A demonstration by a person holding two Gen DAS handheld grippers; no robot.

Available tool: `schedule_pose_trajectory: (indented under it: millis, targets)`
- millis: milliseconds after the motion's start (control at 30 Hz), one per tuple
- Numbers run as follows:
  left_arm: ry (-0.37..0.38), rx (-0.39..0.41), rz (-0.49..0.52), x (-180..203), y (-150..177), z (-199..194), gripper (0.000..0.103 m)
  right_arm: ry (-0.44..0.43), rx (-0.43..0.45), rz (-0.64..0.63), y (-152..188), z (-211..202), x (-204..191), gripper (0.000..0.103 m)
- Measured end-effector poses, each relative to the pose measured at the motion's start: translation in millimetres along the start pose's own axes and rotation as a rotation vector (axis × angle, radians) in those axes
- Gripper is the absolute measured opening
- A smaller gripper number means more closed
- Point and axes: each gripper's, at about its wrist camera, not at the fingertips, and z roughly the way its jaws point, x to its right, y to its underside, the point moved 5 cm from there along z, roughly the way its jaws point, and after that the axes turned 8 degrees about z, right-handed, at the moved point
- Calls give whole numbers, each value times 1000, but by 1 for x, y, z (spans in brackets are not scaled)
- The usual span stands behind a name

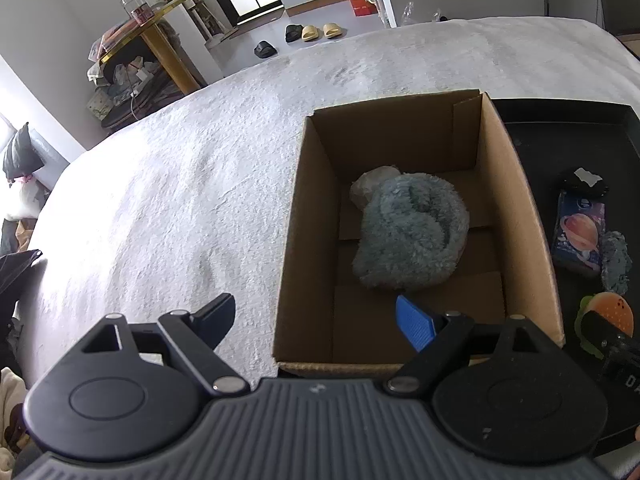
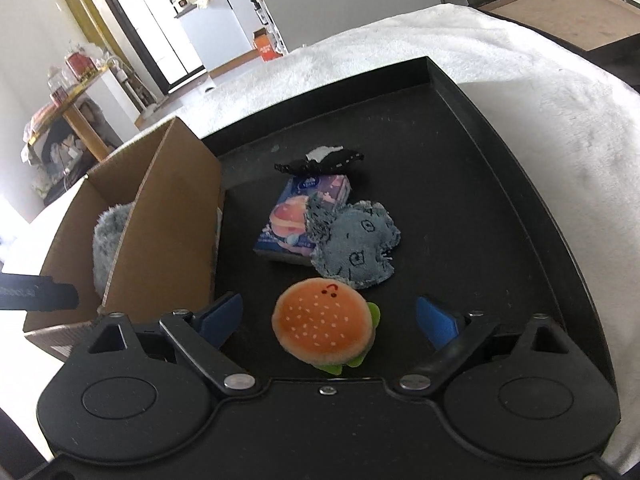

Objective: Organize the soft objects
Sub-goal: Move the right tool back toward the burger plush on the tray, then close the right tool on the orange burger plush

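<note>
A cardboard box stands on the white blanket and holds a fluffy blue-grey plush over a pale one. My left gripper is open and empty above the box's near left corner. On the black tray lie a plush burger, a flat blue-grey plush, a tissue pack and a black fabric piece. My right gripper is open, its fingers on either side of the burger. The burger also shows in the left wrist view.
The box stands against the tray's left side. The white blanket spreads left of and behind the box. A gold-edged table with clutter and slippers are on the floor beyond.
</note>
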Motion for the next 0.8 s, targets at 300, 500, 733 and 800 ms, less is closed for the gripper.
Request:
schedule_pose_trajectory:
  millis: [300, 500, 733, 800]
  targets:
    - [-2, -9, -8, -7, 4, -1, 86, 37, -32, -14, 5, 7, 2, 51]
    - [7, -6, -20, -13, 7, -4, 86, 42, -12, 4, 1, 1, 6, 44]
    - [30, 0, -38, -19, 9, -6, 86, 39, 18, 6, -9, -14, 7, 44]
    - [34, 5, -41, -21, 9, -8, 86, 37, 27, 3, -12, -18, 6, 44]
